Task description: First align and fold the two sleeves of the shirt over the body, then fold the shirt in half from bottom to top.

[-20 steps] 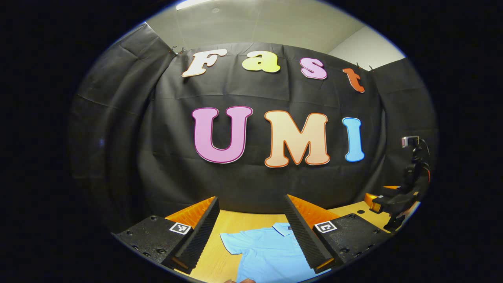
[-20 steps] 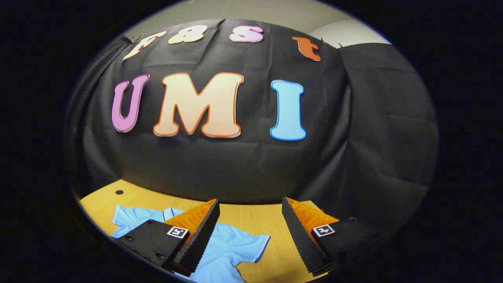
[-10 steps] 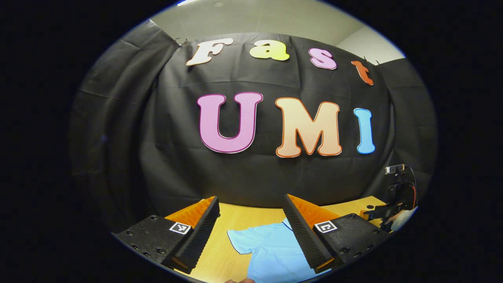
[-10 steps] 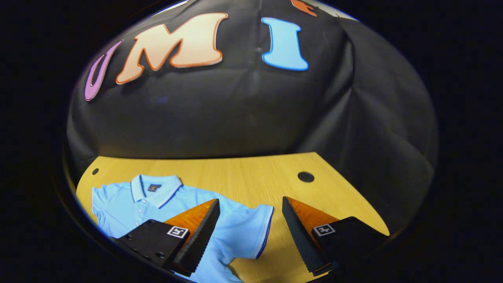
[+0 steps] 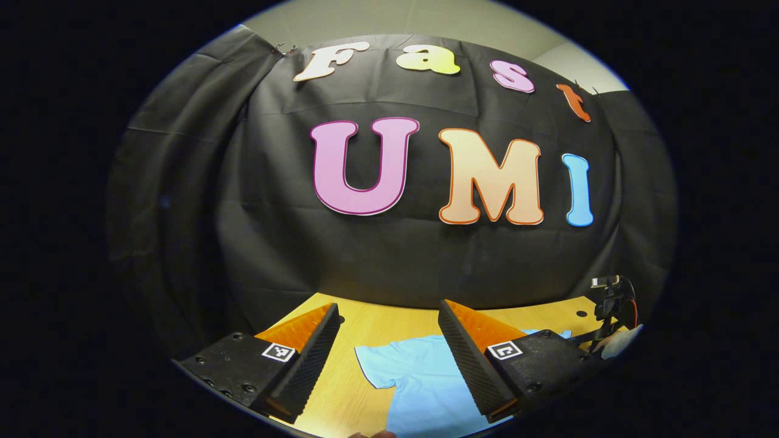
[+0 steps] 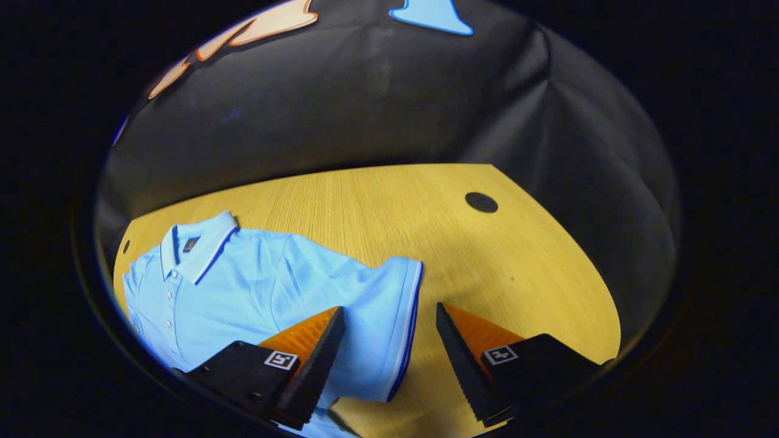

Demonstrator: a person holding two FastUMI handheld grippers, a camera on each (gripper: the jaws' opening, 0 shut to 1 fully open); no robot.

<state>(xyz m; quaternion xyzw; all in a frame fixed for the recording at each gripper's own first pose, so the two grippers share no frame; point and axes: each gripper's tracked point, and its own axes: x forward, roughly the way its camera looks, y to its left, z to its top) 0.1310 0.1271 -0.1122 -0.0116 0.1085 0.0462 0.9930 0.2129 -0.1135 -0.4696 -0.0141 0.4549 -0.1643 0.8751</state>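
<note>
Tilting far lower than it had a second earlier, the right gripper point(image 6: 386, 359) looked down on the table rather than at the wall; the right gripper view had shown mostly black cloth then, and by now the wooden top took up its middle. Its jaws stood wide apart, grasping nothing, poised above the edge of the shirt's right sleeve point(image 6: 389, 322). The left gripper point(image 5: 389, 359) had dipped only a little over the same second, its jaws likewise released and empty, with the shirt's other sleeve point(image 5: 380, 365) lying between them in the left gripper view.

The light blue short-sleeved polo shirt point(image 6: 255, 292) lay flat, front up, on the yellow wood-grain table point(image 6: 487, 255), collar toward the wall. Its fabric looked like a soft knit with gentle wrinkles over the chest; the white collar point(image 6: 201, 246) carried a thin dark blue stripe, small white buttons ran down the placket, and the right sleeve's cuff ended in a white band with a dark blue line. Both sleeves were spread out and unfolded.

A round dark hole point(image 6: 481, 202) sat in the table top, well apart from the shirt toward the far right corner. Creased black cloth point(image 6: 377, 97) hung behind the table. At the right edge of the left gripper view, the other gripper's dark body with cables point(image 5: 611, 304) showed above the table, a hand point(image 5: 618, 342) beneath it.
</note>
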